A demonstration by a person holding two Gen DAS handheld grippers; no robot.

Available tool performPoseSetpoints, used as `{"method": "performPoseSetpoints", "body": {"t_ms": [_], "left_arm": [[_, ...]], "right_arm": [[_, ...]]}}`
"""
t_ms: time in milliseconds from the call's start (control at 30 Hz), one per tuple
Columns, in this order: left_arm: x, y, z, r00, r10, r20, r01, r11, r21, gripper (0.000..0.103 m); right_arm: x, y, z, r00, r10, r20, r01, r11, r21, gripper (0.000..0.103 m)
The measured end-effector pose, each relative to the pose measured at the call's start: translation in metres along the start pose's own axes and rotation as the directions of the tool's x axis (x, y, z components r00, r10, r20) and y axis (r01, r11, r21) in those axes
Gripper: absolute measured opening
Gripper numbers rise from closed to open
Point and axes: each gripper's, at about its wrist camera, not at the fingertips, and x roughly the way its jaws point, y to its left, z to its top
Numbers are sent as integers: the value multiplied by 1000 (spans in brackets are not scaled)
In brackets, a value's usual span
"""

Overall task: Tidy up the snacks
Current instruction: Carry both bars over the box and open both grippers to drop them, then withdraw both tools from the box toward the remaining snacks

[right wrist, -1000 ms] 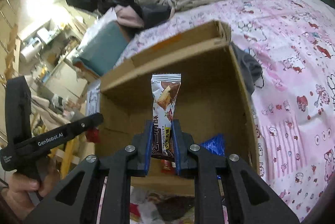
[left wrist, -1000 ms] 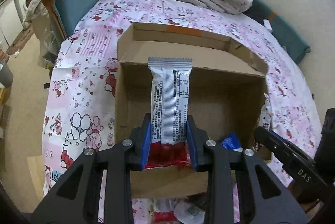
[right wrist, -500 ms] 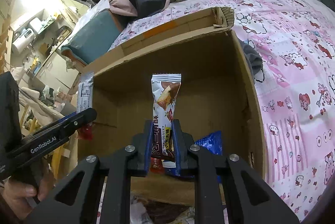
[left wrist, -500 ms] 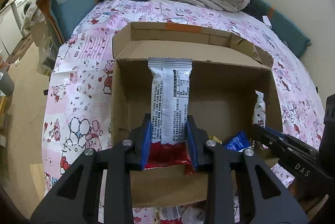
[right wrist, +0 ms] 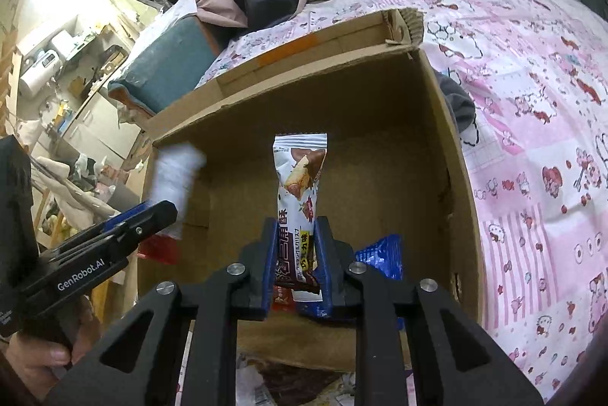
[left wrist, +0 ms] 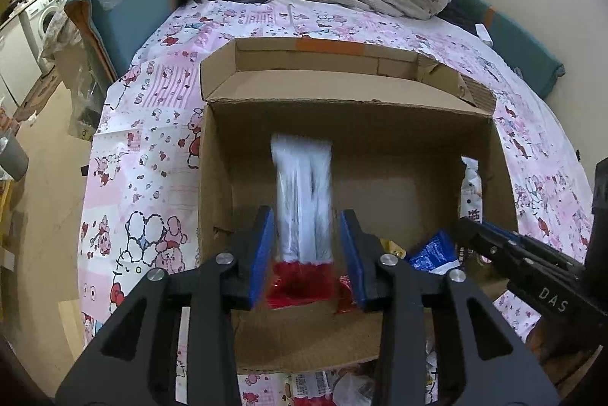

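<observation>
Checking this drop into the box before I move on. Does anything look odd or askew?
Yes: the silver-and-red snack packet between the opening left gripper jaws is motion-blurred and untouched by the pads, apparently dropping into the brown cardboard box. The box's far flap is torn.

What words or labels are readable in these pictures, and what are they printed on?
"GenRobot.AI": on the side of the left gripper, seen from the right wrist camera.
"DAS": on the side of the right gripper, seen from the left wrist camera.
Brown snack bar between the right gripper's opening jaws: large East Asian characters, which I can't reliably transcribe.
White and red snack pack between the left gripper's opening jaws: motion-blurred, unreadable.
Blue packet in the cardboard box: print too small.
</observation>
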Motion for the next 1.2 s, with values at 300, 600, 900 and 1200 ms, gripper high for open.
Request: {"method": "performPoseSetpoints", "body": {"t_ms": [300,600,900,1200], "left_arm": [[-3,0,0,1000,-5,15,5,1000,1,69],[-12,6,-2,999,-13,41,14,1000,-18,78],[-33,11,-10,998,9,60,-7,1000,-23,78],[-61,23,-31,997,-21,72,25,998,-53,78]], "right_arm": [[-1,-3,2,1000,16,0,-16,1000,19,27],[-24,0,7,998,12,66,-14,999,30,72],[-52,13,-1,996,33,86,-34,999,14,72],[-79,19,-29,996,23,90,-24,1000,9,75]]}}
